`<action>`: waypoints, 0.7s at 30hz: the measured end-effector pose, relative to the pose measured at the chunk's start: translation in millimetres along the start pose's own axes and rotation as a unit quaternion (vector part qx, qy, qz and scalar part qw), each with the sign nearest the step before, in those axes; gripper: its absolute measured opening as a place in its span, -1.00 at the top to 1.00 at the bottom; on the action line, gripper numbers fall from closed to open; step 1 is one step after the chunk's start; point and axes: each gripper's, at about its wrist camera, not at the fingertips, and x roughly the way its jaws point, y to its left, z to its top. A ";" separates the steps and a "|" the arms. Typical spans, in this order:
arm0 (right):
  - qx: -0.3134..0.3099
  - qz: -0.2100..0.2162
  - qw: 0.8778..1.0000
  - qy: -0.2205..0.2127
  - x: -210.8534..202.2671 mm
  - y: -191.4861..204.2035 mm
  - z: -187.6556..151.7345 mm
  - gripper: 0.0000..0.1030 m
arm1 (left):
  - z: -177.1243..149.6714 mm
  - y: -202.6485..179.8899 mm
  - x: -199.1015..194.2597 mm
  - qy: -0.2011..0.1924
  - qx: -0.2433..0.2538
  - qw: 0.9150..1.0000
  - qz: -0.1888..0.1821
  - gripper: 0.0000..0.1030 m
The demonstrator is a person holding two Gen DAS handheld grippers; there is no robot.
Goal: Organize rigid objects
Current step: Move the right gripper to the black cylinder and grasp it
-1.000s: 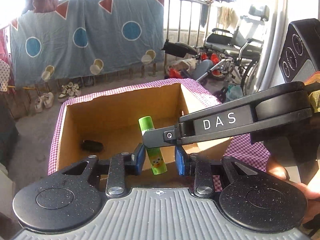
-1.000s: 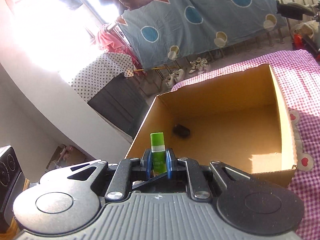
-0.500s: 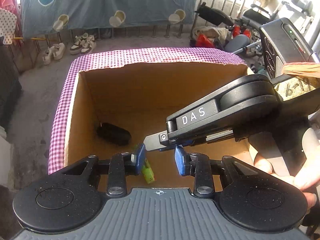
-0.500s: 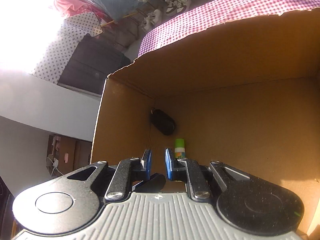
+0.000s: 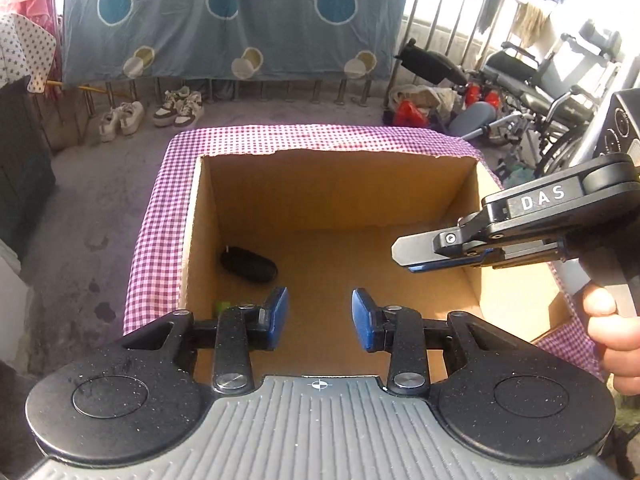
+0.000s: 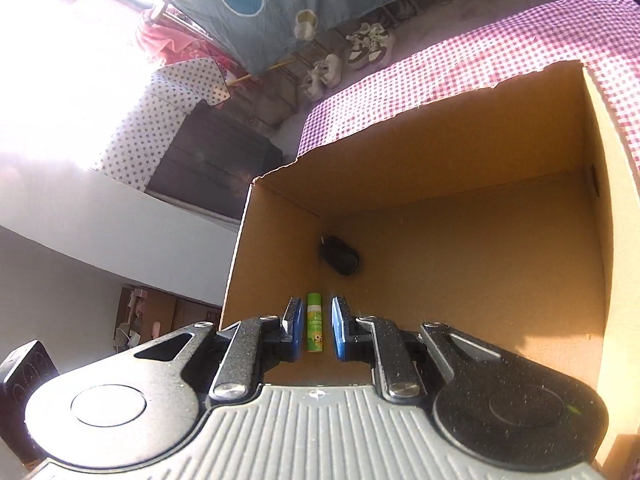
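- Blue pads tip our left gripper [image 5: 319, 315]; its jaws are opening, with nothing between them but the brown floor of the cardboard box [image 5: 340, 184] below.
- Our right gripper [image 6: 313, 330] looks parted in its own view, pads clear of everything, yet from the left view its tips seem nearly together, so we count it as closed and empty.
- We see the green tube [image 6: 314, 328] framed between the right pads but lying flat on the box floor beneath them, near the left wall; from the left view only its end [image 5: 222, 306] peeks past the left finger.
- We count two things in the box: one green tube and one black oblong object [image 5: 249, 264], just beyond the tube, by the same wall.
- A hand [image 5: 614, 336] grips the right tool's handle at the box's right side.
- Purple checked cloth [image 5: 156, 232] lies under the box; shoes [image 5: 152, 114], a hanging blue sheet [image 5: 224, 16] and a wheelchair [image 5: 540, 92] stand beyond.
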 end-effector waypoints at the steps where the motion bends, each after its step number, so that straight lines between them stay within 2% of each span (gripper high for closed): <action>1: -0.005 0.003 1.000 -0.012 -16.0 -0.7 -9.9 0.66 | -3.3 -0.7 -8.6 -0.008 0.003 1.000 -0.005 0.30; 6: -0.023 -0.003 0.998 -0.064 -87.0 -10.1 -66.5 0.65 | -26.2 -8.5 -38.2 -0.030 0.016 0.999 -0.027 0.26; 10: -0.029 -0.029 0.995 -0.088 -112.8 -22.1 -117.3 0.64 | -48.7 -20.2 -44.2 -0.027 0.030 0.997 -0.060 0.26; 15: -0.015 -0.060 0.995 -0.076 -94.3 -41.5 -170.1 0.64 | -85.9 -47.6 -33.6 0.004 0.066 0.992 -0.104 0.25; 21: 0.010 -0.091 0.994 -0.056 -55.5 -56.4 -195.5 0.64 | -128.9 -83.0 -9.1 0.042 0.131 0.985 -0.102 0.26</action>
